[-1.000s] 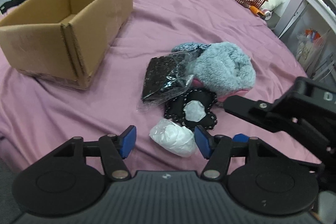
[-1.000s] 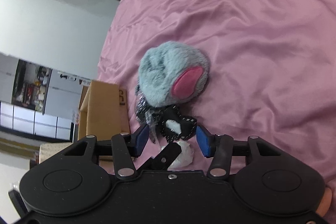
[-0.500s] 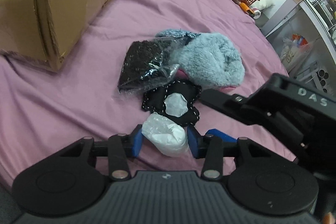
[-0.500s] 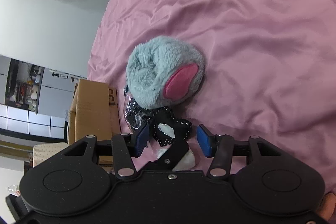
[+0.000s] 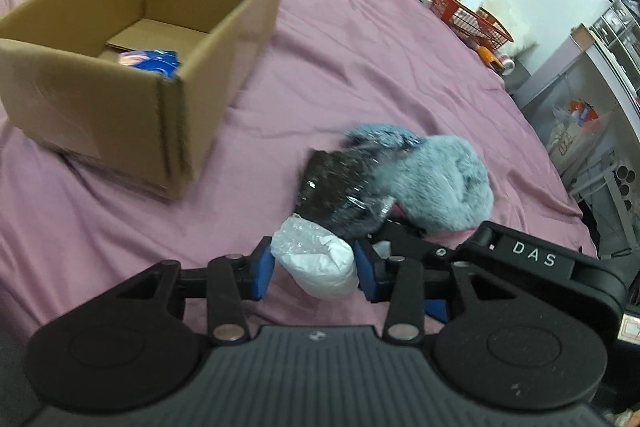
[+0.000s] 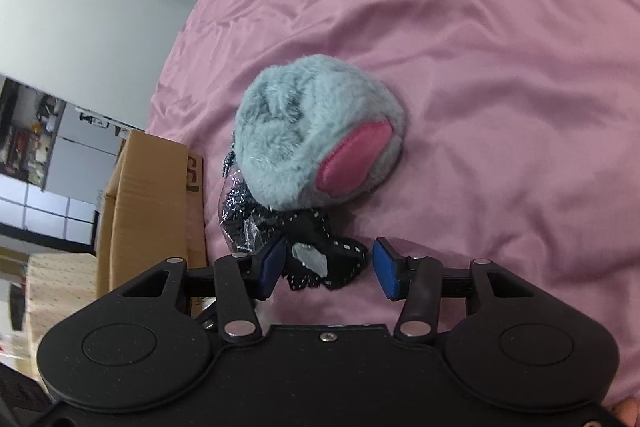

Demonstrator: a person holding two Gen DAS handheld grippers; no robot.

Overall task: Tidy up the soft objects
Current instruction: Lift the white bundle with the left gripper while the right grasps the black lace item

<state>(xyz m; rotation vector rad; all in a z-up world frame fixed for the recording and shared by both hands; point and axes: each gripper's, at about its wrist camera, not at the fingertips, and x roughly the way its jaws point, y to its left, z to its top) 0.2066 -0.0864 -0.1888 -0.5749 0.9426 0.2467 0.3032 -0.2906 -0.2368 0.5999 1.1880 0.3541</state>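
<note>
On the bed: a pink sheet (image 5: 360,39) covers the whole work surface, creased in long soft folds, with the soft things heaped near its middle.
Left gripper (image 5: 314,269): its blue pads press both sides of a white plastic-wrapped bundle (image 5: 318,263), which is clamped between them above the sheet.
Right gripper (image 6: 326,269): jaws spread apart, straddling a black stitched-edge piece (image 6: 320,263) that lies on the sheet; the left pad is close against it, the right pad stands clear.
Pile: a grey-blue furry plush (image 6: 312,135) with a pink patch rests just behind the black piece, and a dark sparkly item in clear wrap (image 5: 340,183) leans against the plush on the box side.
Box: an open cardboard box (image 5: 168,123) sits on the sheet well apart from the pile, to the left in the left wrist view; a blue packet (image 5: 154,61) lies inside on its floor.
Far edge: a red wire basket (image 5: 468,19) with bottles and cups sits beyond the sheet near a white wall.
Right side of room: grey shelving (image 5: 600,99) holds bags and small clutter.
Left side of room: white wall and a glazed partition (image 6: 40,155) behind the box, seen in the right wrist view.
</note>
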